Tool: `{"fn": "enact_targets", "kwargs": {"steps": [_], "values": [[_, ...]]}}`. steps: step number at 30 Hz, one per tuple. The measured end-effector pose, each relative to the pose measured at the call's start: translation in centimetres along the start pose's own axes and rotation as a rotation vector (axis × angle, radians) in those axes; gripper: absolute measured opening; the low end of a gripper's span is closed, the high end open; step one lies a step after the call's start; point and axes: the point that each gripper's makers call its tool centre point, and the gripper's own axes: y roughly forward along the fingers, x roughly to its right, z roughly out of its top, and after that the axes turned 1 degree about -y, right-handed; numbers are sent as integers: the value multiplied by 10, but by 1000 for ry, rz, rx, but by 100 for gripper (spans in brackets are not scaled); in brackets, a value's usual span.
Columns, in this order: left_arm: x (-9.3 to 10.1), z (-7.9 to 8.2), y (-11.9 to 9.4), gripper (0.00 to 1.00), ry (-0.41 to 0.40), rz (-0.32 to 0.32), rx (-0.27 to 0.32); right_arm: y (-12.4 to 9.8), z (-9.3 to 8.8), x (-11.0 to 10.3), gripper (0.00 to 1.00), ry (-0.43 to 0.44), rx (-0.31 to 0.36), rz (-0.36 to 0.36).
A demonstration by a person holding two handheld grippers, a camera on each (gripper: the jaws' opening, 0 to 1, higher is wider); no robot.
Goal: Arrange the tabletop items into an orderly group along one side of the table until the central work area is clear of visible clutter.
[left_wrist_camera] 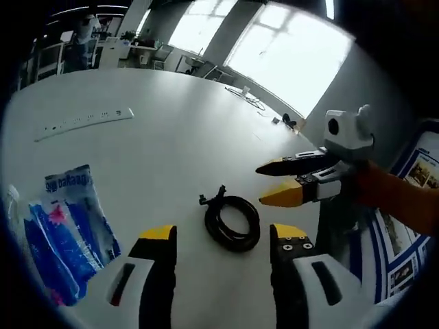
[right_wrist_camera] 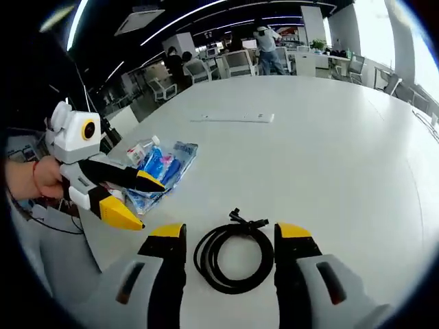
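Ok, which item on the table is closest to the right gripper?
The coiled black cable, lying just ahead of the right gripper. The blue packets and white strip lie farther off.

The blue and white packet (left_wrist_camera: 65,229) near the table's (left_wrist_camera: 178,130) edge carries a line of white lettering along its top band in the left gripper view, seen upside down and too blurred to make out. In the right gripper view the same packet (right_wrist_camera: 161,168) shows only blue, white and pink patches. The poster (left_wrist_camera: 411,226) beyond the table's far side has blocks of print, all too small to read. No word or number is legible.
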Motion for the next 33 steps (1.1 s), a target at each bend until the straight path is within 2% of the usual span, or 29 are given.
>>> {"fn": "enact_targets", "kwargs": {"steps": [12,33], "values": [[-13,8,-36,64,21,28,46,1,20,-24,58,-56,42,65],[-31,13,-85,73,44,90,91,1,38,-47,61,-156,51,125]]}}
